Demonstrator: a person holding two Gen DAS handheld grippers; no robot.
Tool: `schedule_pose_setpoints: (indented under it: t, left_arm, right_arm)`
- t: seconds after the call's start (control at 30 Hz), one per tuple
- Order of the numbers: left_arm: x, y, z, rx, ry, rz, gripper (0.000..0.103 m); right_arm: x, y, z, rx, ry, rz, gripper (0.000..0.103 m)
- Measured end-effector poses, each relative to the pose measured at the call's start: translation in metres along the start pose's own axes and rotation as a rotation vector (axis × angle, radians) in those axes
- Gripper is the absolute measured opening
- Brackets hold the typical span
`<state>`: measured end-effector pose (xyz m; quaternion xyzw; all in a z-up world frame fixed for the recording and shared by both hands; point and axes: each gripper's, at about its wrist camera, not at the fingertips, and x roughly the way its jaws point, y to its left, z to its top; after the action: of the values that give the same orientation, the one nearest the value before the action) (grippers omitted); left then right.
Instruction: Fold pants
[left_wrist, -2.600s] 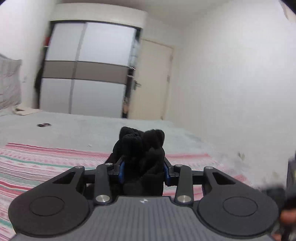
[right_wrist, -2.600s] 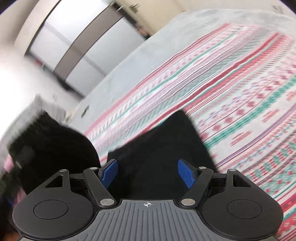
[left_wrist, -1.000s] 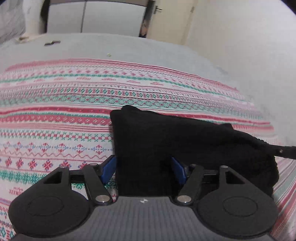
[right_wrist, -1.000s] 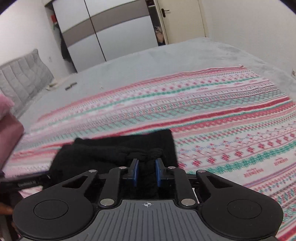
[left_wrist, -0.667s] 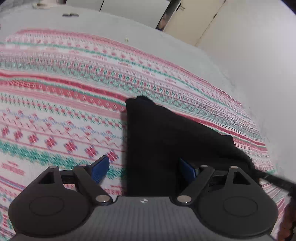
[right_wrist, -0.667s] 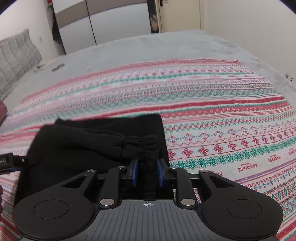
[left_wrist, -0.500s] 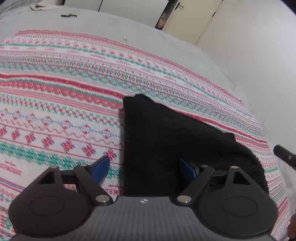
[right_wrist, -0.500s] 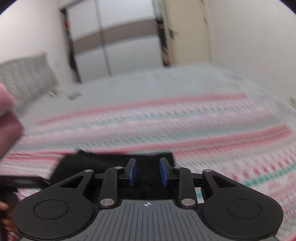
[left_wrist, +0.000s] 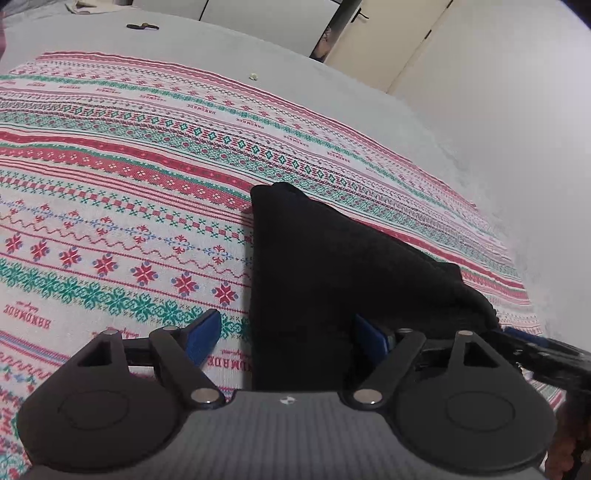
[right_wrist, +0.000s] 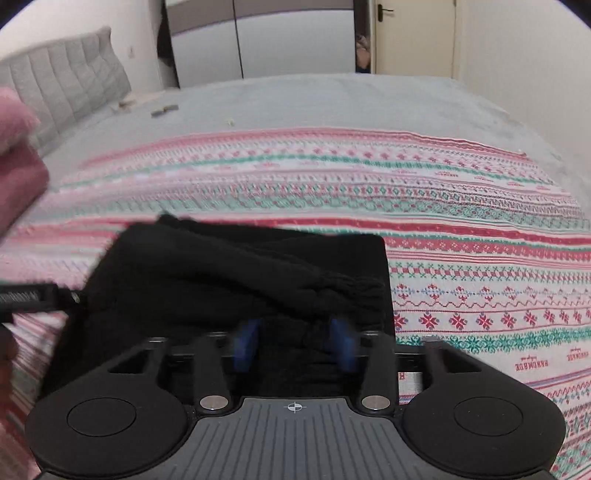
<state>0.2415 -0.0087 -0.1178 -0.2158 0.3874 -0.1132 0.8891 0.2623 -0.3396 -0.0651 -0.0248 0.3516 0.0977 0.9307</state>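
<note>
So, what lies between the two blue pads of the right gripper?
In the right wrist view, the black pants lie between the opening right gripper pads, not pinched.

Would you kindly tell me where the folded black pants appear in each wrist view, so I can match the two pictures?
Left wrist view: the black pants lie centre to right, running from the mid-frame down between the claw's blue pads.
Right wrist view: the black pants lie centre-left, just ahead of the claw.
Shared landmark: the striped red and green blanket under the pants.
</note>
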Motion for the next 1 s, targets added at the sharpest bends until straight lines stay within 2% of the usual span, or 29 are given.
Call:
schedule_pose_setpoints:
  t: [0.03,0.07,0.13,0.2,0.27,0.4,0.47,0.77,1.0]
  left_arm:
    - [-0.001,-0.002,0.000,0.010,-0.004,0.001,0.096]
    - [-0.002,-0.004,0.000,0.026,-0.009,0.010,0.096]
    - [-0.001,-0.009,-0.001,0.060,-0.015,0.033,0.096]
    - [0.000,-0.008,-0.003,0.053,-0.014,0.033,0.096]
    - [0.001,-0.005,-0.002,0.037,-0.008,0.025,0.096]
    - [0.003,-0.004,-0.002,0.028,-0.005,0.018,0.096]
    - [0.003,-0.004,-0.002,0.031,-0.004,0.016,0.096]
    - [0.012,0.006,-0.003,-0.048,0.027,-0.042,0.100]
    - [0.023,0.006,-0.007,-0.073,0.082,-0.164,0.103]
  right_arm:
    - [-0.004,-0.001,0.001,0.021,-0.022,-0.023,0.092]
    - [-0.008,-0.003,0.000,0.025,-0.044,-0.051,0.101]
    - [-0.006,-0.008,0.000,0.022,-0.031,-0.074,0.101]
    - [0.004,-0.020,-0.002,0.098,0.037,-0.072,0.101]
    - [0.017,-0.034,-0.004,0.199,0.111,-0.036,0.101]
    - [0.028,-0.058,-0.007,0.383,0.148,0.068,0.101]
    - [0.034,-0.064,-0.009,0.434,0.164,0.088,0.102]
    - [0.046,-0.067,-0.014,0.455,0.126,0.124,0.103]
    - [0.049,-0.060,-0.016,0.445,0.076,0.118,0.102]
